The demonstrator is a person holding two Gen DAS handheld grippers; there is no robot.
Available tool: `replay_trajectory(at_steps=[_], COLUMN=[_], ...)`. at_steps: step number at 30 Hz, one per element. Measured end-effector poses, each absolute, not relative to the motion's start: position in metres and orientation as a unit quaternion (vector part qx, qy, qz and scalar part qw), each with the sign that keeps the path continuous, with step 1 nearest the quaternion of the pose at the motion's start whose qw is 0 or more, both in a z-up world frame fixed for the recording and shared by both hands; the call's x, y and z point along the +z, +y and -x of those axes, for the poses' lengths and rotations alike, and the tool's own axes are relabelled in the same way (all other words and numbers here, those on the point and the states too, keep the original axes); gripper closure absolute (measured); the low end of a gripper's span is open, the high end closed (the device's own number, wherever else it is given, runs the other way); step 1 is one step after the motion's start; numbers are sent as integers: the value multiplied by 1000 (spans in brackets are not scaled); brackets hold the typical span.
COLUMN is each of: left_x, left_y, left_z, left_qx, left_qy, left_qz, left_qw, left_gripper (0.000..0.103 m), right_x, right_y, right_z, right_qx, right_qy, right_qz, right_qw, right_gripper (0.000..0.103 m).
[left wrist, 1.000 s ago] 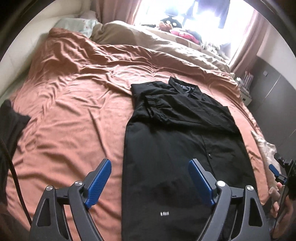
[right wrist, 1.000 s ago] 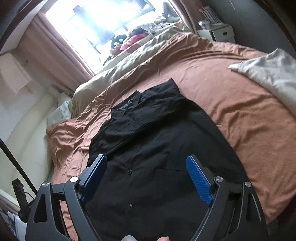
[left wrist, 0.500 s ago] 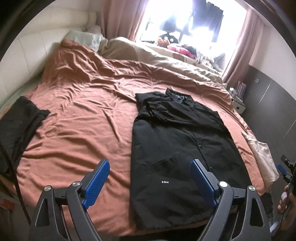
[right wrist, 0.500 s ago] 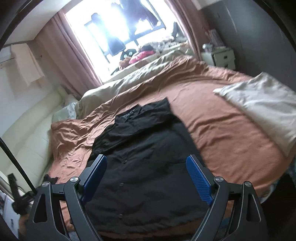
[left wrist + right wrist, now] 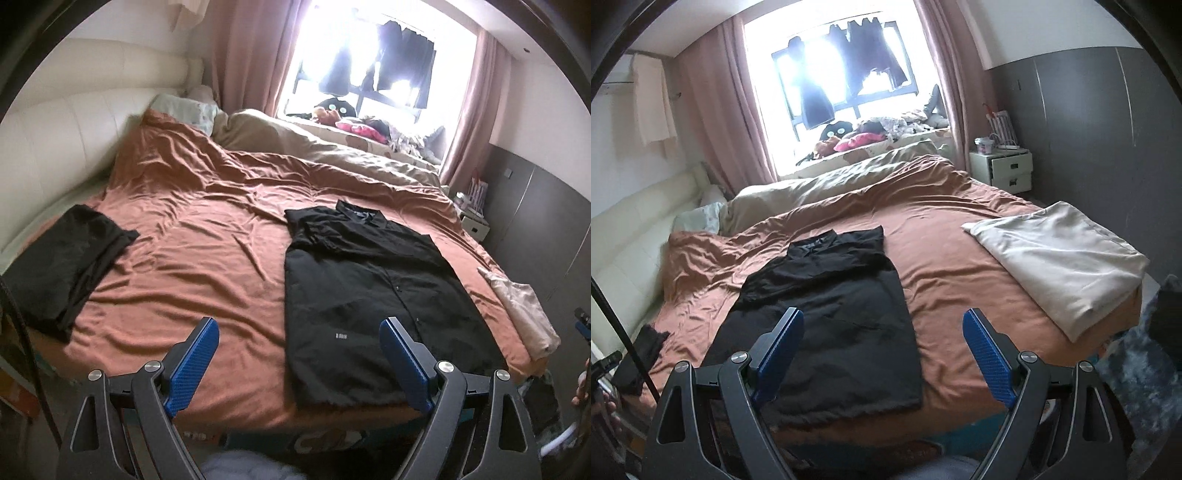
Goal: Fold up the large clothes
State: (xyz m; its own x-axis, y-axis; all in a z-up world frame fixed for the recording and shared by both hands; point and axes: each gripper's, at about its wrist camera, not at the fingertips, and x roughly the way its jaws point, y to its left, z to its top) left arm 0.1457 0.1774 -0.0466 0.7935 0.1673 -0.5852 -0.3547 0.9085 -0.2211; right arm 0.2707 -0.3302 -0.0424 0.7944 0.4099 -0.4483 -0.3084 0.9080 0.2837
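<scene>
Nearest, the left gripper and right gripper hang short of the bed's foot, blue-padded jaws spread wide and pinching nothing. Beyond them the black button-front shirt lies flat on the rumpled rust-brown bedsheet, sleeves folded in, collar away; its hem is partly hidden behind the jaws. Farther off, the glaring window washes out detail.
</scene>
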Motion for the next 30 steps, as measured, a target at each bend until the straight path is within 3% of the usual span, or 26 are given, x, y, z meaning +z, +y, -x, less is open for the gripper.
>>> replay_trajectory(at_steps=[5,22,29,30], left_x=[-56,-132,-170,-177], left_y=[179,185,193,195], left_z=[-120,-134,-174,-181], left_qx=[115,65,59,58], left_qy=[304,331,363,369], left_qz=[178,260,281,288], left_qw=[929,905,886,882], left_gripper=[13,14,24,28], right_x=[-49,-105,-142,-149], right_y=[-334,-325,-330,-329], right_z=[-239,-274,-319,-327], right_qx=[200,216,227,228], right_qy=[234,324,368,374], right_qz=[-61,-83,-137,-147], right_qw=[949,917,891,887], right_gripper=[16,16,16,21])
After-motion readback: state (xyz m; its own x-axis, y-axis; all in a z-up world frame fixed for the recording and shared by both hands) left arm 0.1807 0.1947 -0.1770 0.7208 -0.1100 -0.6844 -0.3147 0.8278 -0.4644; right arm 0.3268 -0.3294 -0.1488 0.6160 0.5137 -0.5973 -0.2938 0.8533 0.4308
